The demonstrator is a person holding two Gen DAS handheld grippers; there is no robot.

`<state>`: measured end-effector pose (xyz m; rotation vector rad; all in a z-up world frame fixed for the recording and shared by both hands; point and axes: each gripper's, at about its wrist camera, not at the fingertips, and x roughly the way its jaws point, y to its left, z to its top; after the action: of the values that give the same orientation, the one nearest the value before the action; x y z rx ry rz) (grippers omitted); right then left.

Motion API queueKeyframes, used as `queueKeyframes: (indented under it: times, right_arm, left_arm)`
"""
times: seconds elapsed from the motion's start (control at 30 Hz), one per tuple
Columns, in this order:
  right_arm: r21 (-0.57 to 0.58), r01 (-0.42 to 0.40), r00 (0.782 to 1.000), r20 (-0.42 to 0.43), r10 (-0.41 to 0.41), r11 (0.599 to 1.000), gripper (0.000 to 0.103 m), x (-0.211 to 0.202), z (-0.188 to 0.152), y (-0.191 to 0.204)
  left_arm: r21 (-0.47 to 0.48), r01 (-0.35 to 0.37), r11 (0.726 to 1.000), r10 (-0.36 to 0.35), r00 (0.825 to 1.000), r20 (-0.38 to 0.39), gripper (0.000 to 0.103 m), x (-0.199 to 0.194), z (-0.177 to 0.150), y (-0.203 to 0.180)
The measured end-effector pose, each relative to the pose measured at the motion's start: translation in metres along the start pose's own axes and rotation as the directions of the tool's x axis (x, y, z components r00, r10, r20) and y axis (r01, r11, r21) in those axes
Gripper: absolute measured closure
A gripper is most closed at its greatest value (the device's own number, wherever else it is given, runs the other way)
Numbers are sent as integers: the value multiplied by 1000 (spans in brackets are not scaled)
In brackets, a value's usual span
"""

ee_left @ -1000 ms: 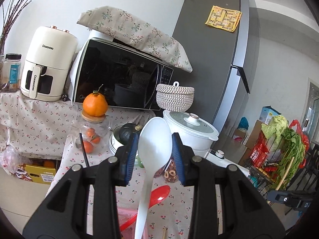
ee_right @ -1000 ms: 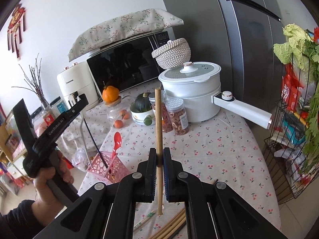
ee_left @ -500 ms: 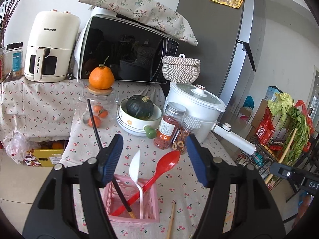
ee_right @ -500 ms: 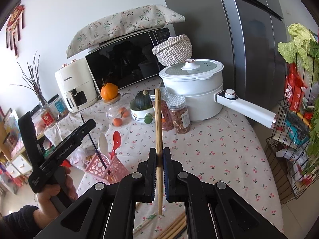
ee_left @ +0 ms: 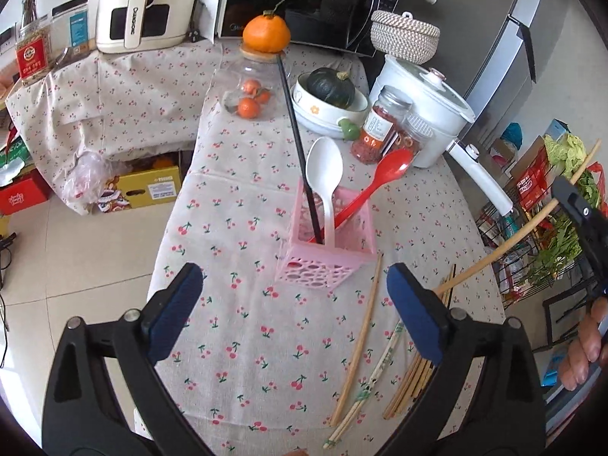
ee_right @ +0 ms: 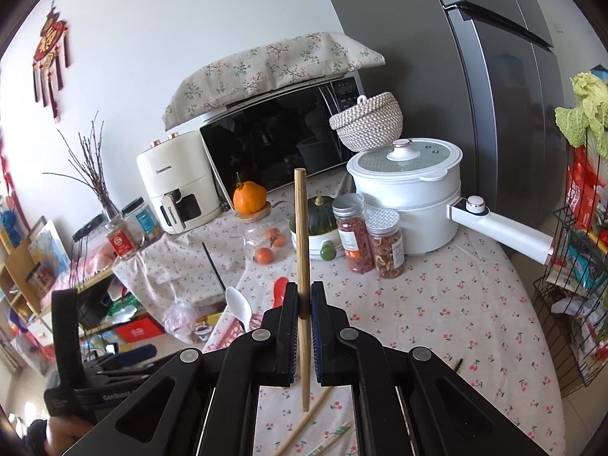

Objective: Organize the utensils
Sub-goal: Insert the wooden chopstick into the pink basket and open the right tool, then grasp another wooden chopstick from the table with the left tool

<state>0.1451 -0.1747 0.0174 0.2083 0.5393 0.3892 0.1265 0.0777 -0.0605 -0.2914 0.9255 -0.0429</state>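
Note:
A pink perforated utensil basket (ee_left: 326, 262) stands on the cherry-print tablecloth (ee_left: 243, 311). It holds a white spoon (ee_left: 323, 174), a red spoon (ee_left: 383, 174) and a black chopstick (ee_left: 296, 140). My left gripper (ee_left: 292, 304) is open and empty, just in front of the basket. Several loose chopsticks (ee_left: 361, 342) lie on the cloth to its right. My right gripper (ee_right: 302, 300) is shut on a wooden chopstick (ee_right: 302, 228), held upright above the table; it also shows at the right edge of the left wrist view (ee_left: 524, 224).
Behind the basket stand two spice jars (ee_left: 380, 129), a bowl with a green squash (ee_left: 330, 95), a jar topped by an orange (ee_left: 262, 72) and a white pot with a long handle (ee_left: 478, 174). A microwave (ee_right: 273, 148) and air fryer (ee_right: 178, 182) line the back.
My left gripper let go of the white spoon, which now stands in the basket, then drew back and tilted down. My right gripper rose slightly with the chopstick.

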Motion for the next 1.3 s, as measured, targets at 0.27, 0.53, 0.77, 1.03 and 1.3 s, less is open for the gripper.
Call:
queueKeyframes:
  times: [0.27, 0.53, 0.77, 1.03, 1.3]
  right_arm:
    - [-8, -63, 995, 82, 64, 998, 97, 18, 18, 54]
    - [-34, -18, 997, 80, 21, 999, 97, 78, 10, 90]
    - [2, 8, 1000, 17, -8, 1000, 66, 108, -4, 92]
    - [15, 40, 999, 23, -41, 999, 27, 71, 4, 72]
    - [-37, 159, 985, -62, -161, 987, 12, 31, -16, 30]
  left_arm:
    - [51, -54, 997, 60, 989, -136, 6, 17, -12, 21]
    - [14, -25, 1000, 26, 988, -149, 6, 10, -11, 40]
    - [33, -11, 999, 16, 989, -147, 6, 8, -11, 37]
    - [64, -1, 998, 11, 989, -151, 6, 11, -15, 23]
    - [85, 28, 996, -8, 972, -234, 6, 30, -33, 3]
